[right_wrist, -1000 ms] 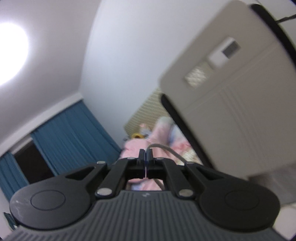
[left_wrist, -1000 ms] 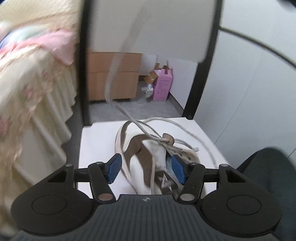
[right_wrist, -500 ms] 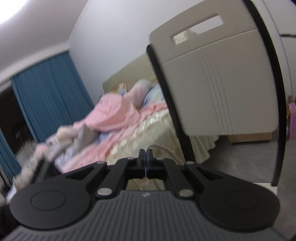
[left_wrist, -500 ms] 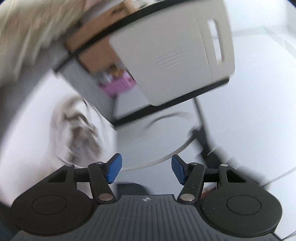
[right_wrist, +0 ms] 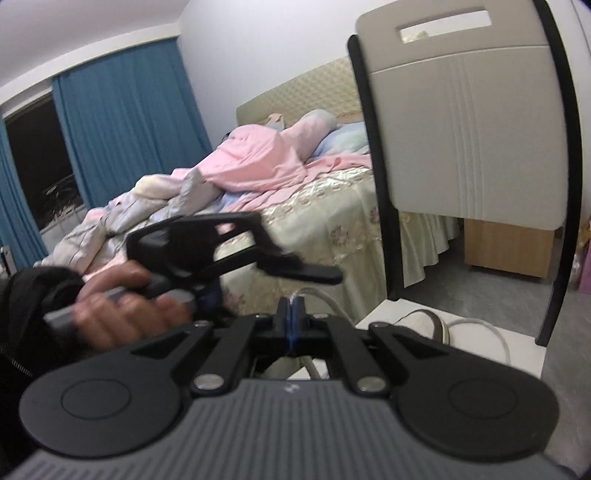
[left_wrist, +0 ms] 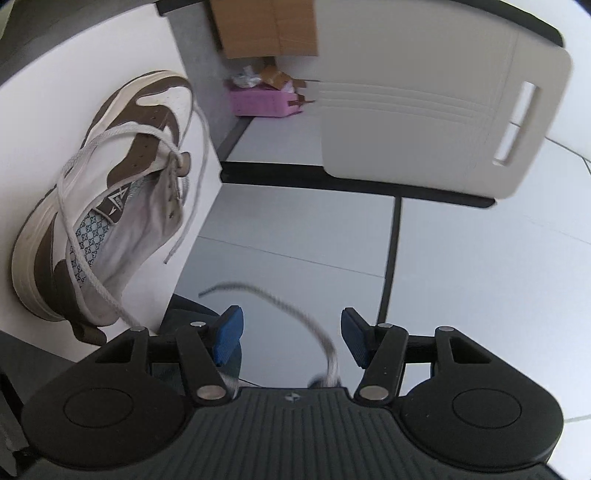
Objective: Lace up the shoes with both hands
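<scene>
Left wrist view: the picture is rolled, with a white tabletop (left_wrist: pixel 74 74) slanting across the left side.
Shoe: a brown-and-white sneaker (left_wrist: pixel 107 192) lies on that tabletop, toe toward the far edge, its patterned blue lining showing.
Lace: a white woven shoelace (left_wrist: pixel 92 147) loops over the tongue; one blurred strand (left_wrist: pixel 295 314) curves between the blue pads, pressed by neither.
Left gripper (left_wrist: pixel 291 336): jaws apart and just now narrowing, grasping nothing.
Room: a pale plastic chair back (left_wrist: pixel 424 110) with a slot handle, a pink box (left_wrist: pixel 262 103) on grey floor, a wooden cabinet (left_wrist: pixel 266 26) behind.
Right wrist view: the table's white corner (right_wrist: pixel 480 343) sits low right, lace looped on it.
Right gripper (right_wrist: pixel 291 314): pads clenched on a strand of the lace that arches away to the right.
Hand (right_wrist: pixel 125 302): a dark-sleeved hand grips the other tool's handle, blurred.
Background: a bed (right_wrist: pixel 332 221) with floral quilted cover, rumpled pink bedding, blue curtains (right_wrist: pixel 122 122).
</scene>
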{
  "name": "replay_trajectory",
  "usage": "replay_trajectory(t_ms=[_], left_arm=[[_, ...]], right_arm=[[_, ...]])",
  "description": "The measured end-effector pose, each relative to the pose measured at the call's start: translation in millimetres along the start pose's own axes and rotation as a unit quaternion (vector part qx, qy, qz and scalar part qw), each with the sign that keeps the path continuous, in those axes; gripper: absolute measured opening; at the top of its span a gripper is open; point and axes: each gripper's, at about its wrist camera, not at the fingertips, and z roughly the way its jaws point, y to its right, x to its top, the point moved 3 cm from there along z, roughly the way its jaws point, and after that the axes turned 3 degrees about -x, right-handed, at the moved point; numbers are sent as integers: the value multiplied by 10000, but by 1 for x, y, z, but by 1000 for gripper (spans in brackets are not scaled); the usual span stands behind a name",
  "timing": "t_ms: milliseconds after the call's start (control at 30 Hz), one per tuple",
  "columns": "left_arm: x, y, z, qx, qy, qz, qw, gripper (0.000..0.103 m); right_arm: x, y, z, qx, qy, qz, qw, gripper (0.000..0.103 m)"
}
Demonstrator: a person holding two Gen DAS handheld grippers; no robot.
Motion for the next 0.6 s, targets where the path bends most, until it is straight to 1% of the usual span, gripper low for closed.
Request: replay_trajectory(t_ms=[33, 67, 100, 133, 233, 300, 533, 600], left_arm=[[2, -1, 1, 30, 47, -36, 10000, 51], [3, -3, 3, 61, 95, -72, 9999, 49], [5, -4, 4, 91, 142, -107, 9998, 45], [7, -6, 6, 116, 182, -141, 9997, 39], [6, -3, 15, 110, 103, -155, 9998, 28], [4, -1, 22, 140, -10, -119, 9998, 28], [3, -11, 41, 471, -77, -392, 9981, 28], [4, -14, 45, 492, -35, -478, 9976, 28]], right_arm=[[-3, -1, -3, 20, -15, -37, 10000, 2], [-5, -3, -6, 39, -29, -75, 10000, 2], [-8, -4, -9, 58, -44, -109, 9999, 2], [-9, -4, -11, 70, -60, -110, 9999, 2], [-13, 0, -18, 82, -76, -72, 9999, 2], [-17, 4, -24, 64, -66, -18, 10000, 2], [-18, 10, -34, 87, 3, 22, 10000, 2], [-17, 11, -37, 151, 11, 18, 9999, 2]])
